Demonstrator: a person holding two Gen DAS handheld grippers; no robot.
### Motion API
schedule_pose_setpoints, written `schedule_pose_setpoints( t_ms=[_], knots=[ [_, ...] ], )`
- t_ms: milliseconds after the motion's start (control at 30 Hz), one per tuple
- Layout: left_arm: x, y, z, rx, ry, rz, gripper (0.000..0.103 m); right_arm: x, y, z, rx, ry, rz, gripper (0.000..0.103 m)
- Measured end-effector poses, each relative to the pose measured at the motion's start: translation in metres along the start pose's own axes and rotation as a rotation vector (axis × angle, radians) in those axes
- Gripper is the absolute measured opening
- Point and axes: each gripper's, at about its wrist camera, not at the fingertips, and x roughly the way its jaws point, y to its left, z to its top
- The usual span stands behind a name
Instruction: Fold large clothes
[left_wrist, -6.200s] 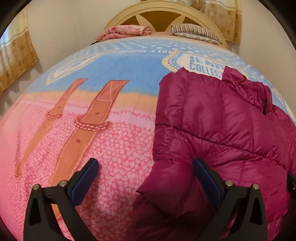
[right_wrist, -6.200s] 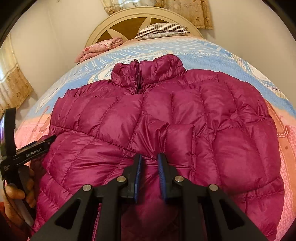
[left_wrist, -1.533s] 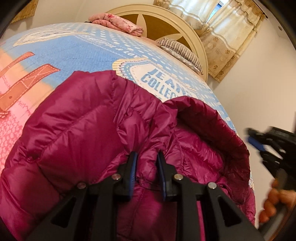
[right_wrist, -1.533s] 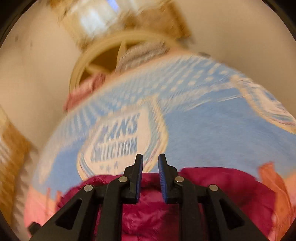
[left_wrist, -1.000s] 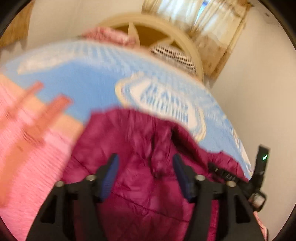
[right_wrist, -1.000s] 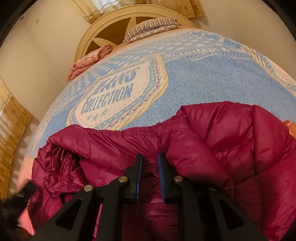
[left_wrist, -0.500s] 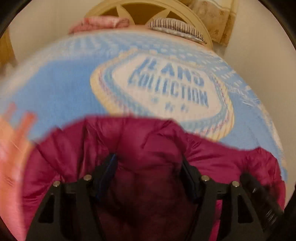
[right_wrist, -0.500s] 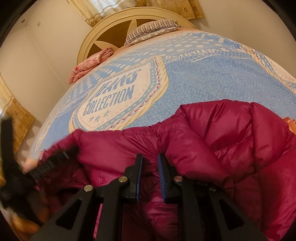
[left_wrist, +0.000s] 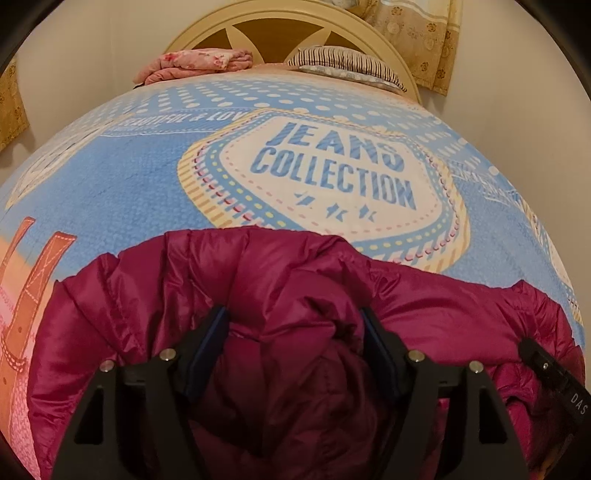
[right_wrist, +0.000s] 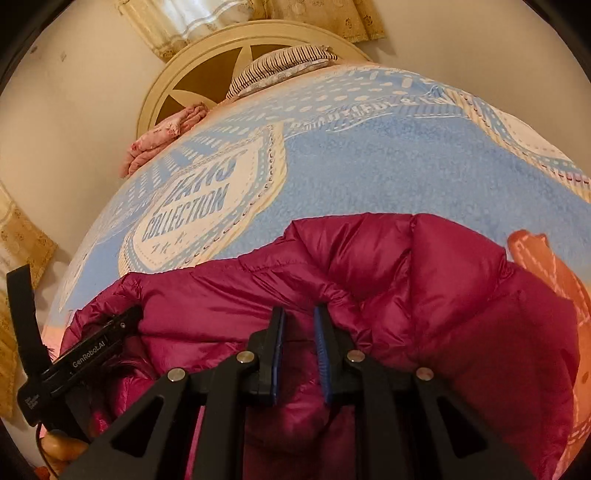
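jacket (left_wrist: 295, 288) long axis left-right, fold far | left gripper (left_wrist: 293, 334) jaws apart over bunched middle | right gripper (right_wrist: 298, 326) clamped on jacket, rightward

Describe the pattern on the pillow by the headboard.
Thin dark and pale stripes; the pillow shows best in the left wrist view.

item: puffer jacket (left_wrist: 295, 295) (right_wrist: 424, 295) | look: magenta, glossy, quilted in puffy channels | state: folded over on itself, bunched and creased along the upper fold | pose: lying flat, fold edge toward 12 o'clock | place: on the bed, filling the 6 o'clock half of both wrist views, below the printed badge
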Motion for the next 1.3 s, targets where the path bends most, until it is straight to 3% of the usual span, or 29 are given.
schedule_pose_setpoints(
  t_ms=[267,333,433,467,500,567,600,733,867,1100,1300],
  knots=[
    [-0.009,0.000,0.000,0.008,0.017,-0.023,0.077,0.001,0.015,0.000,-0.069,-0.012,-0.087,0.017],
    [-0.030,0.001,-0.005,0.032,0.019,-0.043,0.077,-0.011,0.015,0.003,-0.040,0.031,-0.086,0.017],
    [-0.080,0.009,-0.020,0.082,-0.061,-0.100,0.077,-0.064,0.014,-0.008,0.014,-0.069,-0.028,0.018],
    [-0.099,0.013,-0.028,0.107,-0.085,-0.120,0.078,-0.084,0.014,-0.013,0.014,-0.099,-0.002,0.024],
    [-0.118,0.020,-0.036,0.127,-0.106,-0.130,0.083,-0.103,0.014,-0.019,0.009,-0.120,0.013,0.039],
    [-0.152,0.035,-0.055,0.159,-0.145,-0.150,0.089,-0.145,0.014,-0.037,-0.017,-0.163,0.018,0.062],
    [-0.170,0.045,-0.065,0.169,-0.164,-0.163,0.092,-0.164,0.014,-0.047,-0.033,-0.185,0.026,0.066],
    [-0.225,0.088,-0.103,0.170,-0.206,-0.230,0.096,-0.236,0.005,-0.092,-0.076,-0.231,0.032,0.067],
    [-0.252,0.129,-0.140,0.142,-0.165,-0.294,0.096,-0.298,-0.016,-0.147,-0.056,-0.230,0.045,0.067],
    [-0.281,0.177,-0.222,0.144,-0.109,-0.306,0.096,-0.358,-0.049,-0.236,-0.028,-0.104,0.033,0.067],
    [-0.279,0.198,-0.275,0.085,-0.042,-0.383,0.096,-0.367,-0.068,-0.290,-0.022,-0.015,-0.011,0.067]
  ],
)
